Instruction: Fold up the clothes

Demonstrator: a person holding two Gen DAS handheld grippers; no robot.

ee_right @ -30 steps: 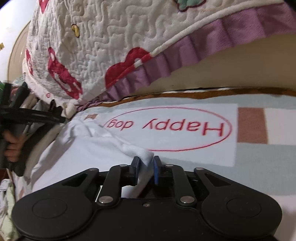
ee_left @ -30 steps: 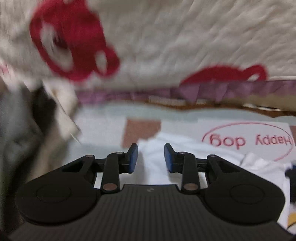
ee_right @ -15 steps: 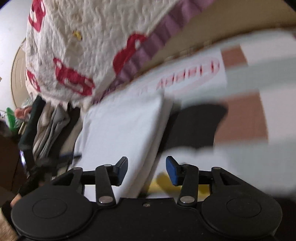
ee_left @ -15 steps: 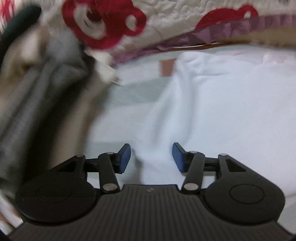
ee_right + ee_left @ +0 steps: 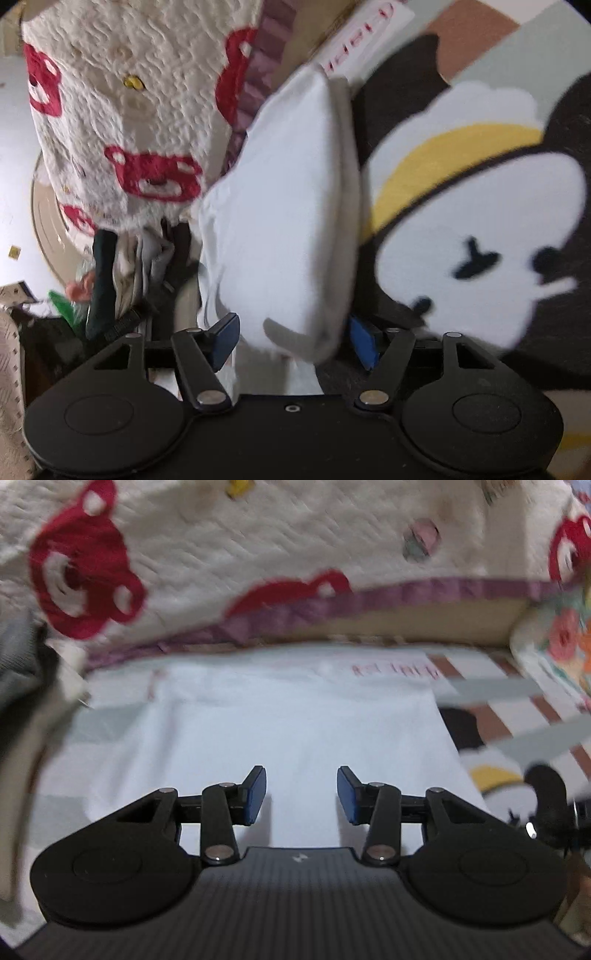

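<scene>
White shirt (image 5: 291,206) looks light, limp, no stiffness; I'd pinch its doubled edge at 3 o'clock. Right gripper (image 5: 291,341) jaws opening, cloth between them, unpinched; left gripper (image 5: 301,794) part-open, empty.

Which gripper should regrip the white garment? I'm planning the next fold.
Probably the right gripper: the white garment has a corner between its opening fingers. The left gripper hangs open above flat cloth.
</scene>
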